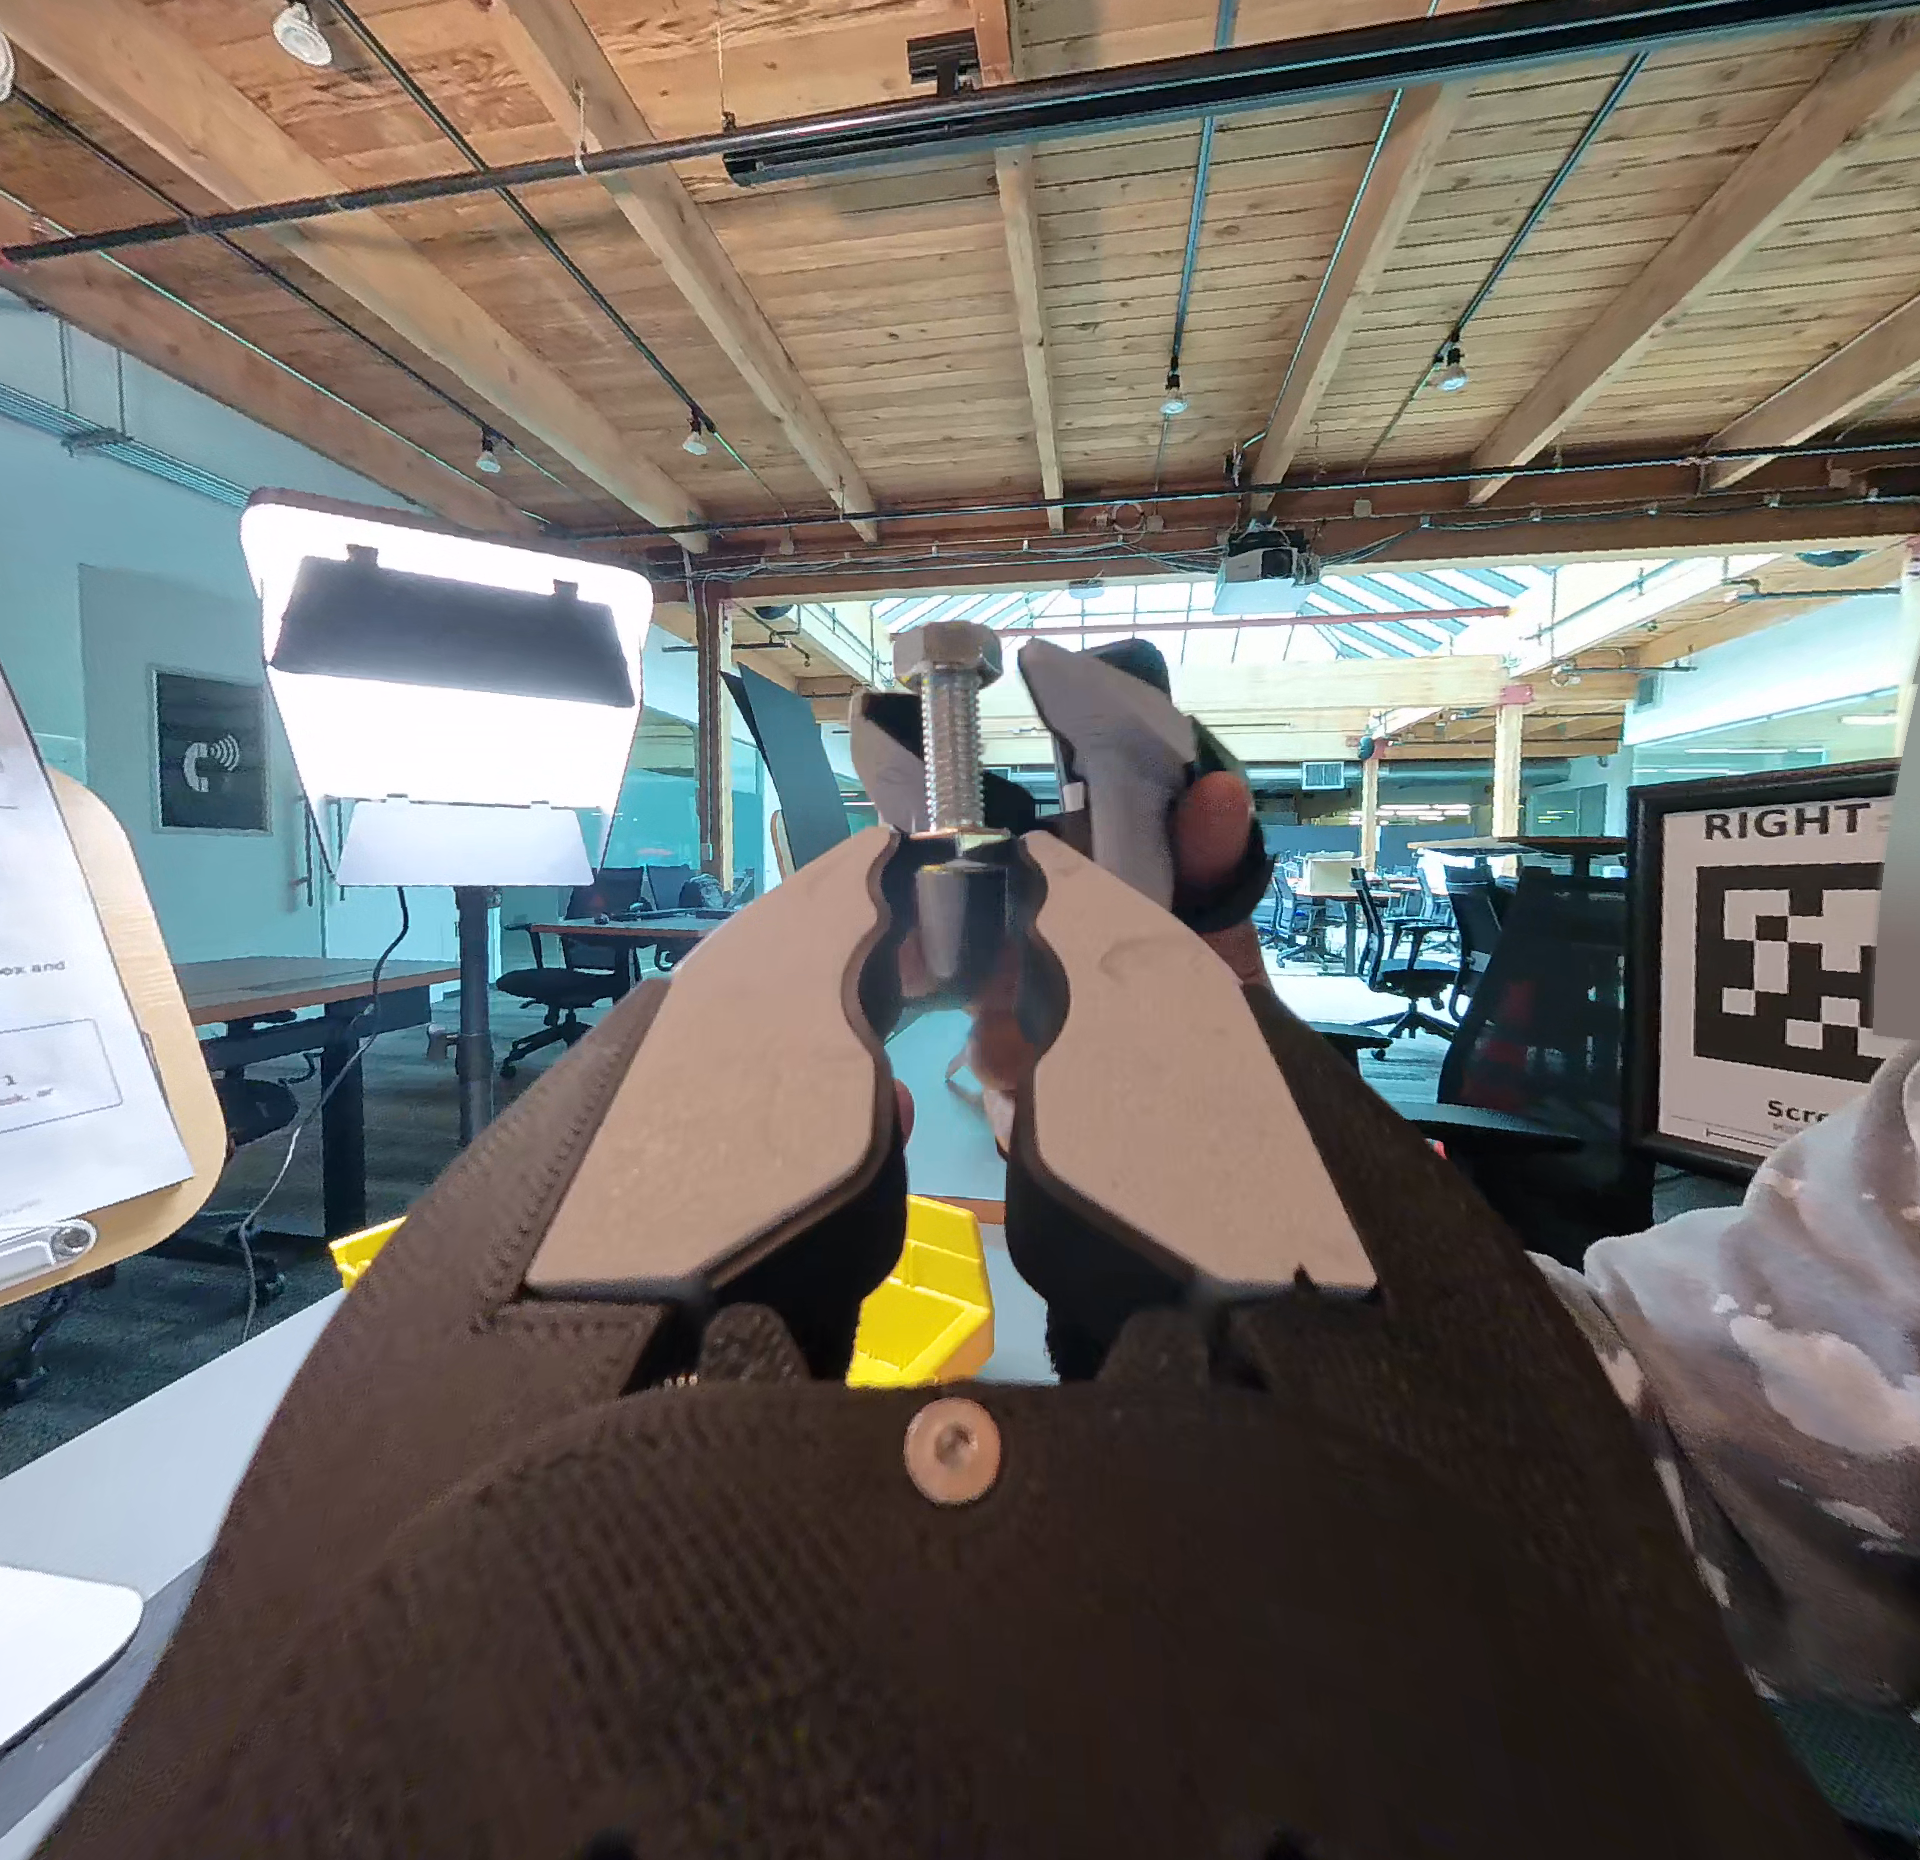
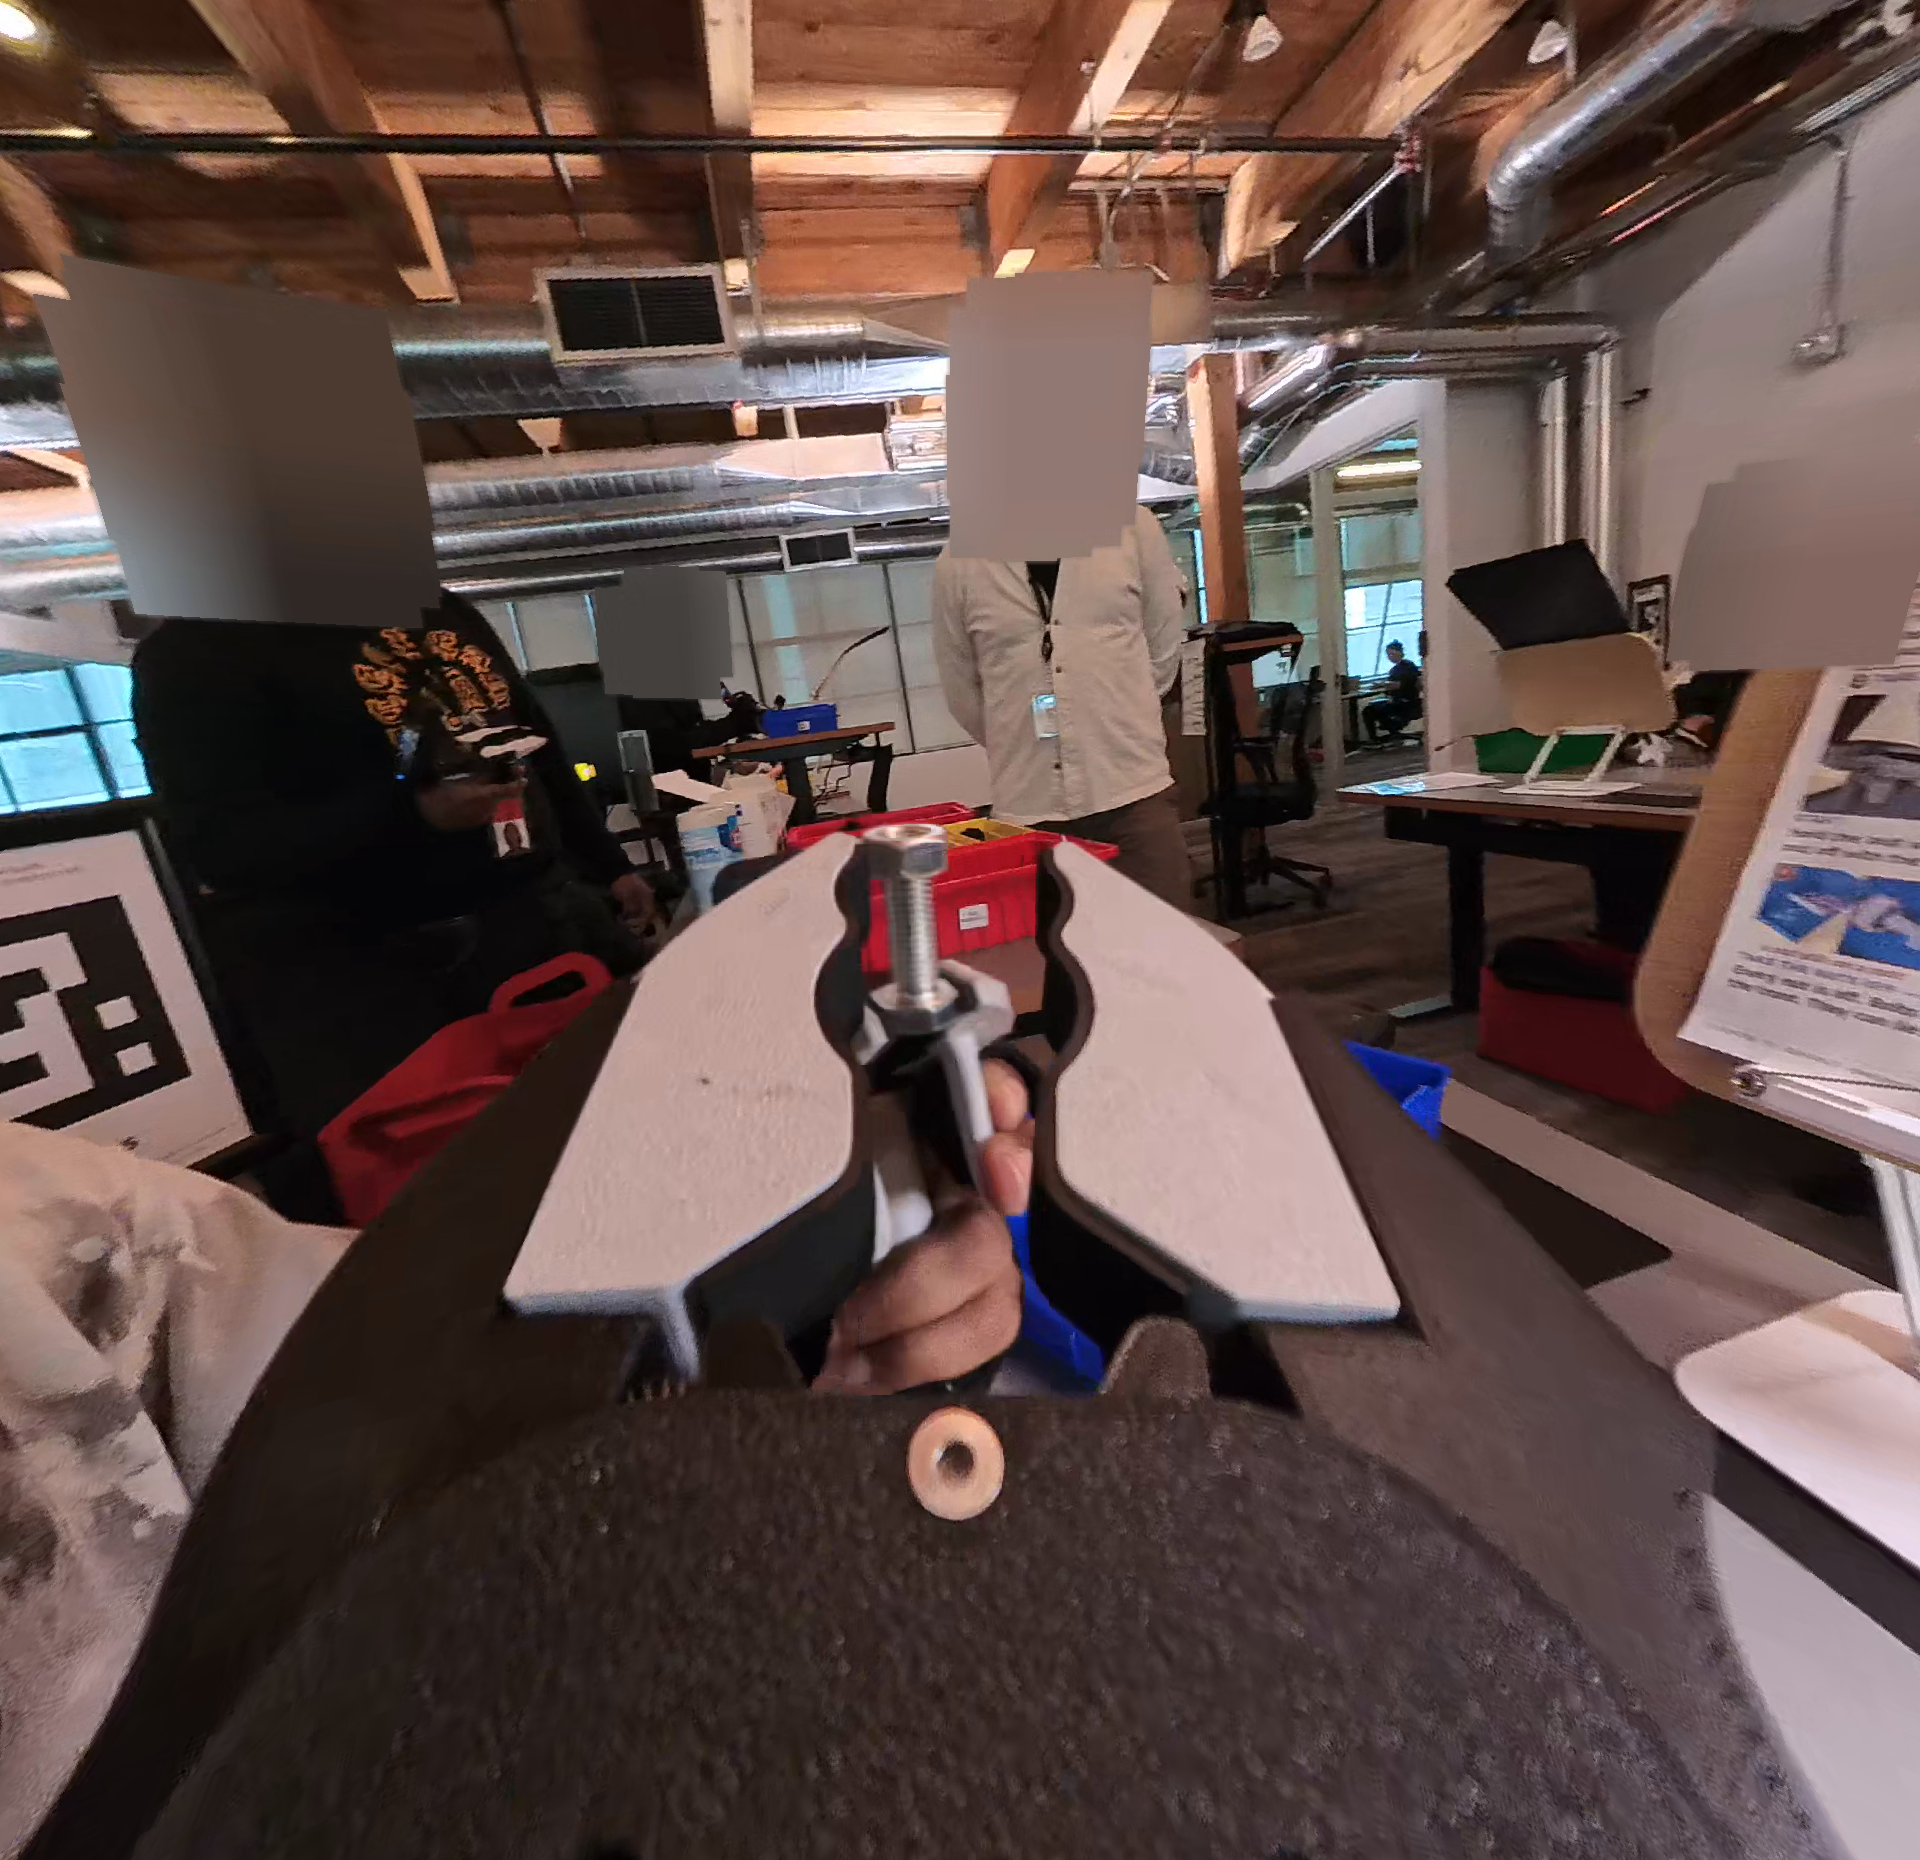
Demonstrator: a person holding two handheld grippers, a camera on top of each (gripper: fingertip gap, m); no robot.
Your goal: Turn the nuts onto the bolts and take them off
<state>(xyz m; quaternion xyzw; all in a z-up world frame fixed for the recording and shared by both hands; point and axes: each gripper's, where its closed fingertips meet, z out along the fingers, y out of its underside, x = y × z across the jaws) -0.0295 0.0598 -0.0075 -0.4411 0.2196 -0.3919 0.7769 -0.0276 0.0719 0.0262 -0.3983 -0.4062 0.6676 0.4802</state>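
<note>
A silver bolt (image 1: 951, 745) stands upright, head on top, with a hex nut (image 1: 958, 842) low on its thread. My left gripper (image 1: 958, 856) is shut on the nut and holds the pair up in the air. My right gripper (image 2: 951, 860) is open, with one finger on each side of the bolt (image 2: 912, 922) near its head; I see no contact. In the right wrist view the nut (image 2: 940, 1010) sits between the left gripper's fingertips (image 2: 971, 1093), and a hand (image 2: 935, 1291) shows below. The right gripper's fingers (image 1: 1112, 761) show behind the bolt in the left wrist view.
A yellow bin (image 1: 925, 1311) lies on the white table below. Red bins (image 2: 982, 891), a blue bin (image 2: 1397, 1083) and a red container (image 2: 447, 1072) are nearby. Two people stand behind. Clipboards (image 1: 94, 1031), a marker sign (image 1: 1766, 969) and a lamp (image 1: 447, 688) flank the workspace. Left and right tips are no more than a few centimetres apart.
</note>
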